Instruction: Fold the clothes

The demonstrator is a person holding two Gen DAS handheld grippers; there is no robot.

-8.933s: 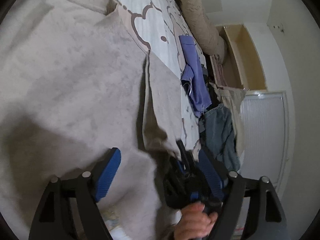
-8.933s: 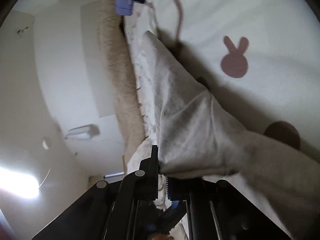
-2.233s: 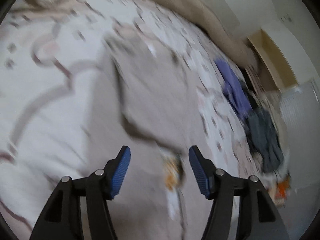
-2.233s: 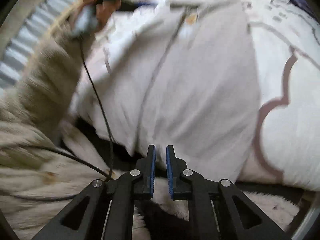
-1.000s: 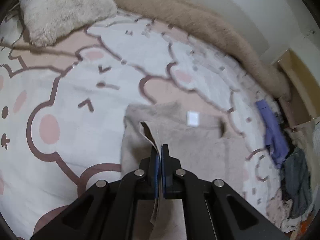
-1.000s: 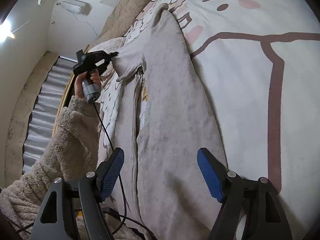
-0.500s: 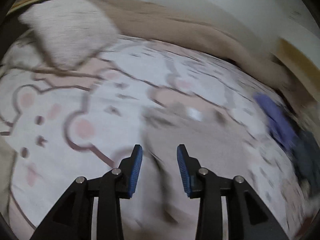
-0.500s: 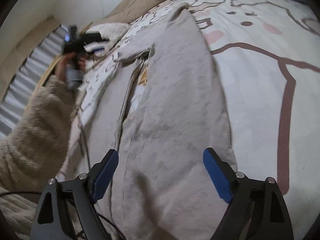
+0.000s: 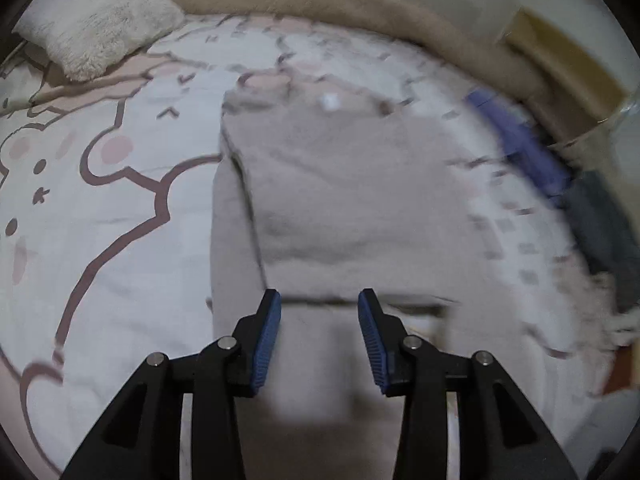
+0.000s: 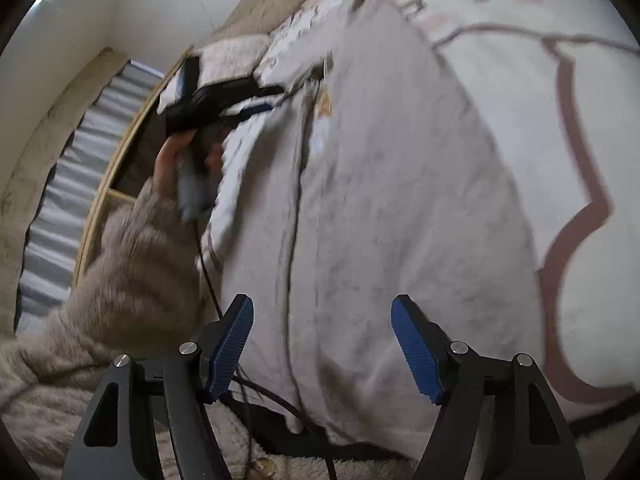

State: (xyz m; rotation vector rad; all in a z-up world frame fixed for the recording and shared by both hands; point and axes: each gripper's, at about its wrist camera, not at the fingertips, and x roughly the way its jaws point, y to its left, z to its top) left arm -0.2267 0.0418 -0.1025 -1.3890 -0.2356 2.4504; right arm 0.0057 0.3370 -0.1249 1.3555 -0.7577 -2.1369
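A beige-grey garment (image 9: 340,196) lies flat on the bed, its sides folded inward, with a small white label near the collar. My left gripper (image 9: 319,312) is open and empty, hovering over the garment's near part. In the right wrist view the same garment (image 10: 392,208) stretches away from me. My right gripper (image 10: 322,320) is wide open and empty above the garment's near end. The left gripper also shows in the right wrist view (image 10: 256,100), held in a hand at the garment's far left side, jaws apart.
The bed sheet (image 9: 120,208) has a pink cartoon print. A fluffy white pillow (image 9: 100,20) lies at the far left, a beige blanket (image 9: 360,4) along the wall. A blue garment (image 9: 520,140) and dark clothes (image 9: 600,220) lie at the right. A black cable (image 10: 208,276) hangs near my sleeve.
The left gripper let go of the folded-in edge of the garment, opened, and moved back over its near part. The right gripper stayed open and shifted closer to the bed edge.
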